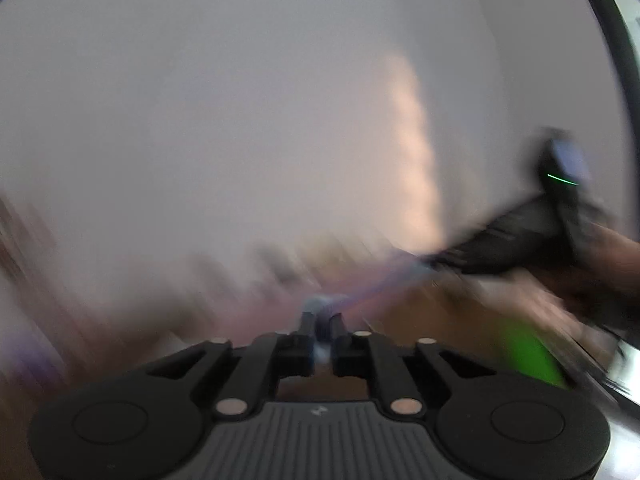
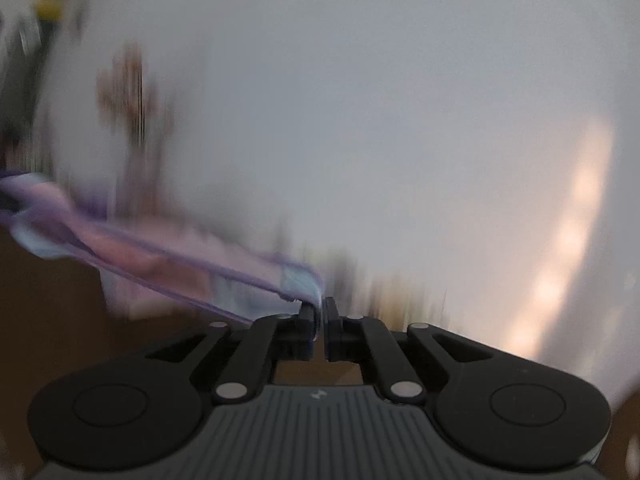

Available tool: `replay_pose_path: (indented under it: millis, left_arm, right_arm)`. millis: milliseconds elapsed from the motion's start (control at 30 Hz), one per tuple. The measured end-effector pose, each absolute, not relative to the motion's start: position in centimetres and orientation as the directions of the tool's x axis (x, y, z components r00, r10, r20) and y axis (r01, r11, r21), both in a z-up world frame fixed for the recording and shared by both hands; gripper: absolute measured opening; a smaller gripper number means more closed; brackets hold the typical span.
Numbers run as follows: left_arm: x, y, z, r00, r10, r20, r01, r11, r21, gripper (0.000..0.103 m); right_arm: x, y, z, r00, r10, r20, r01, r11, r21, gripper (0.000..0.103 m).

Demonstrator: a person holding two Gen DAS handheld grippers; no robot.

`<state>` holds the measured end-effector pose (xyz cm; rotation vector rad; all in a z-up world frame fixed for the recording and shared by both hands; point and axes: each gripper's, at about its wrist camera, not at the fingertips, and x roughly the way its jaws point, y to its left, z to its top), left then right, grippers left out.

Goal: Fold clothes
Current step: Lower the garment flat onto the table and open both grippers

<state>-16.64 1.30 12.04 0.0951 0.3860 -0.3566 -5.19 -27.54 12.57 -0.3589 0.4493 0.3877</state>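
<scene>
Both views are heavily motion-blurred. The left black two-finger gripper (image 1: 323, 322) is pinching a bunched edge of the striped lilac, pink and pale-blue fabric garment (image 1: 326, 307) between nearly closed fingers. In the left wrist view the garment is stretching as a taut band up and to the right, toward the right black gripper (image 1: 448, 258), which a hand (image 1: 600, 264) is holding. In the right wrist view the right gripper (image 2: 321, 308) is clamping the garment's (image 2: 168, 256) other end, and the cloth is running away to the left, suspended in the air above the brown wooden tabletop (image 2: 52, 288). A pale wall (image 2: 360, 100) is filling the background. A bright green patch (image 1: 532, 354) is showing lower right in the left wrist view; its identity cannot be told.
</scene>
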Motion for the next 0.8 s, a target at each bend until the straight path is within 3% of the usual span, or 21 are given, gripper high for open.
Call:
replay_pose_path:
  millis: [33, 100, 167, 200, 267, 300, 367, 433, 567, 633, 733, 800]
  left_arm:
    - [-16.6, 1.2, 8.7, 0.785, -0.39, -0.482, 0.412, 0.909, -0.065, 0.01]
    - [-15.9, 2.8, 5.3, 0.66, -0.482, -0.577, 0.449, 0.868, -0.211, 0.01]
    - [-14.5, 4.8, 5.3, 0.67, -0.46, -0.583, 0.408, 0.884, -0.23, 0.013]
    - [-13.9, 6.4, 6.0, 0.705, -0.43, -0.564, 0.365, 0.902, -0.231, 0.019]
    - [-12.0, 8.3, 7.5, 0.779, -0.322, -0.538, 0.261, 0.947, -0.189, 0.071]
    - [-10.1, 9.1, 7.6, 0.813, -0.238, -0.531, 0.205, 0.971, -0.122, 0.073]
    - [-6.2, 9.8, 7.5, 0.843, -0.129, -0.522, 0.156, 0.988, 0.009, 0.062]
    - [-2.5, 9.4, 7.0, 0.839, -0.112, -0.533, 0.198, 0.974, 0.106, 0.062]
    - [4.5, 10.3, 3.9, 0.834, -0.061, -0.548, 0.231, 0.941, 0.247, 0.06]
    - [5.9, 12.2, 2.8, 0.807, -0.075, -0.586, 0.244, 0.946, 0.215, 0.059]
    - [6.2, 14.2, 2.0, 0.749, -0.233, -0.62, 0.345, 0.937, 0.064, 0.055]
    - [6.1, 14.5, 1.5, 0.705, -0.298, -0.644, 0.413, 0.91, 0.03, 0.042]
  right_arm:
    - [-5.0, -28.2, 9.1, 0.762, 0.258, -0.593, -0.451, 0.87, -0.201, 0.004]
    - [-5.6, -29.7, 5.3, 0.67, 0.27, -0.691, -0.468, 0.876, -0.112, 0.007]
    - [-6.4, -28.6, 4.9, 0.652, 0.317, -0.689, -0.492, 0.868, -0.065, 0.024]
    - [-6.9, -27.7, 4.9, 0.647, 0.342, -0.681, -0.504, 0.863, -0.045, 0.039]
    - [-7.7, -26.1, 4.9, 0.637, 0.392, -0.663, -0.529, 0.849, -0.006, 0.041]
    - [-8.1, -25.2, 4.9, 0.632, 0.417, -0.653, -0.541, 0.841, 0.013, 0.041]
    - [-9.0, -23.6, 4.9, 0.62, 0.465, -0.632, -0.565, 0.824, 0.052, 0.041]
    - [-9.8, -21.9, 4.9, 0.607, 0.511, -0.608, -0.588, 0.804, 0.089, 0.04]
    - [-10.3, -18.3, 3.1, 0.641, 0.472, -0.605, -0.587, 0.809, 0.009, 0.039]
    - [-11.0, -18.0, 2.7, 0.642, 0.47, -0.606, -0.597, 0.802, -0.01, 0.034]
    - [-11.2, -18.5, 2.3, 0.621, 0.502, -0.602, -0.622, 0.783, 0.012, 0.025]
    - [-10.7, -18.7, 1.8, 0.59, 0.531, -0.608, -0.635, 0.77, 0.057, 0.013]
